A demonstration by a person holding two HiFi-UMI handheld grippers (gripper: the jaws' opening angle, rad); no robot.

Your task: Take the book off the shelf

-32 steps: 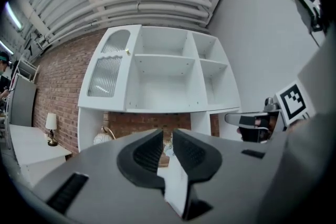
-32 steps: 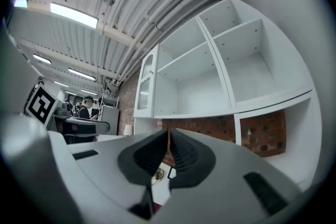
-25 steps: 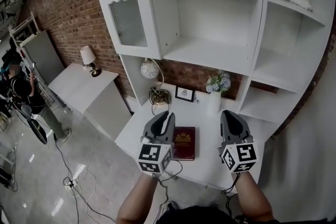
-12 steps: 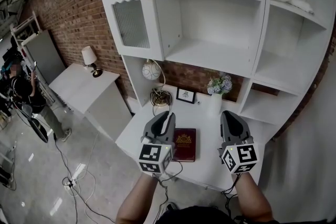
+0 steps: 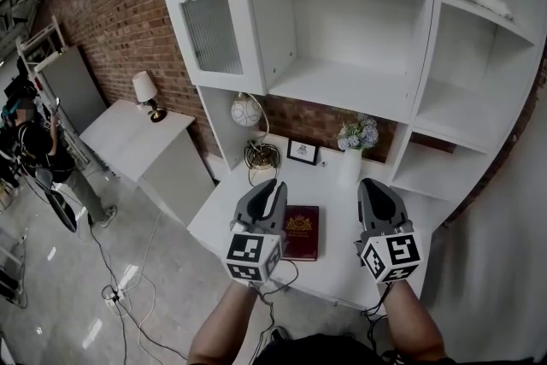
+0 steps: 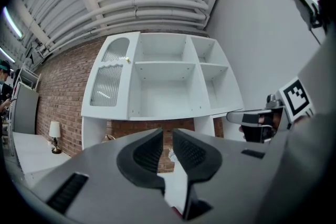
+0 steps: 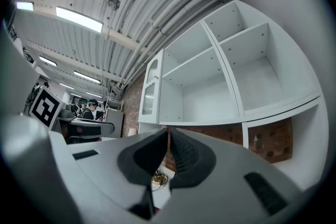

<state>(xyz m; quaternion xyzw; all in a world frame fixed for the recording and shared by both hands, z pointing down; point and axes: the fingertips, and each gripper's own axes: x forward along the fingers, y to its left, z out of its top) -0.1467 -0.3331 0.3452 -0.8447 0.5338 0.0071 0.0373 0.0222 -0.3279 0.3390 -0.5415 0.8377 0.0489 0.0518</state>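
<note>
A dark red book (image 5: 300, 232) with a gold crest lies flat on the white desk (image 5: 342, 265) below the white shelf unit (image 5: 342, 38), whose open compartments hold no book. My left gripper (image 5: 273, 188) hovers just left of the book, shut and holding nothing. Right of the book, my right gripper (image 5: 369, 186) is also shut and empty. In the left gripper view the left gripper (image 6: 167, 134) points level at the shelf unit (image 6: 163, 78). The right gripper (image 7: 168, 134) in its own view also faces the shelf unit (image 7: 220, 76).
At the desk's back stand a small vase of flowers (image 5: 353, 145), a framed picture (image 5: 302, 152), a round lamp (image 5: 246, 110) and a coil of cable (image 5: 261, 156). A glass cabinet door (image 5: 205, 0) hangs open at the left. A person (image 5: 34, 150) stands far left.
</note>
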